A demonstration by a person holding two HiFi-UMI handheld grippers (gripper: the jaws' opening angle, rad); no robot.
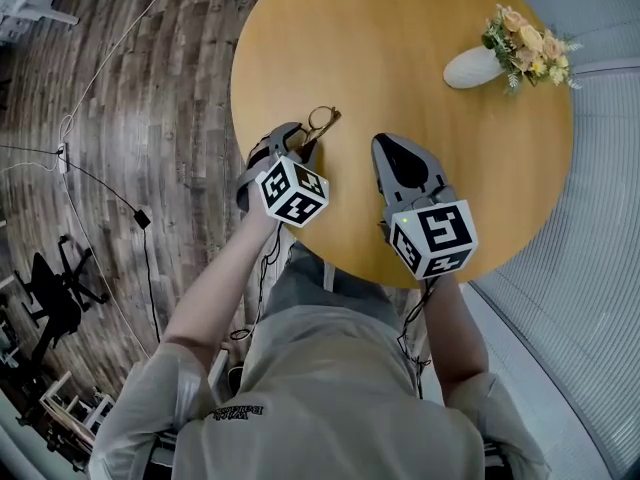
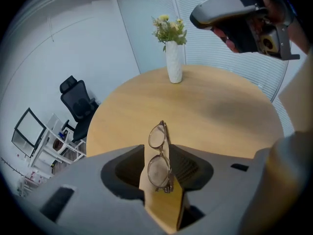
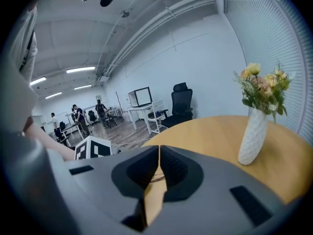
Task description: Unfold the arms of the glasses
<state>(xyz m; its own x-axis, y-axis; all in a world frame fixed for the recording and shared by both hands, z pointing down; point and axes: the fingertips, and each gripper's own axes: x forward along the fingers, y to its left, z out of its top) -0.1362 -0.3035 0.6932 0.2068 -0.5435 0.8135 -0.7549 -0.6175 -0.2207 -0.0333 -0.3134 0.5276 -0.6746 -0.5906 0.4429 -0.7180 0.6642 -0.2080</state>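
- Glasses (image 1: 321, 122) lie towards the table's (image 1: 400, 28) 9 o'clock edge; my left gripper (image 1: 301, 148) frames them, jaws wide apart, gripping nothing
- Right gripper (image 1: 391, 148) closed, empty, 6 o'clock; vase (image 1: 472, 67) 2 o'clock, bare tabletop between

tan table (image 1: 400, 58), white vase (image 1: 472, 68), yellow-peach flowers (image 1: 528, 43), grey left gripper (image 1: 303, 140) & right gripper (image 1: 385, 148), b&w-checked cubes (image 1: 293, 190).

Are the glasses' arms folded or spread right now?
Folded: the glasses lie compact on the table, with no arm sticking out from the frame in the left gripper view.
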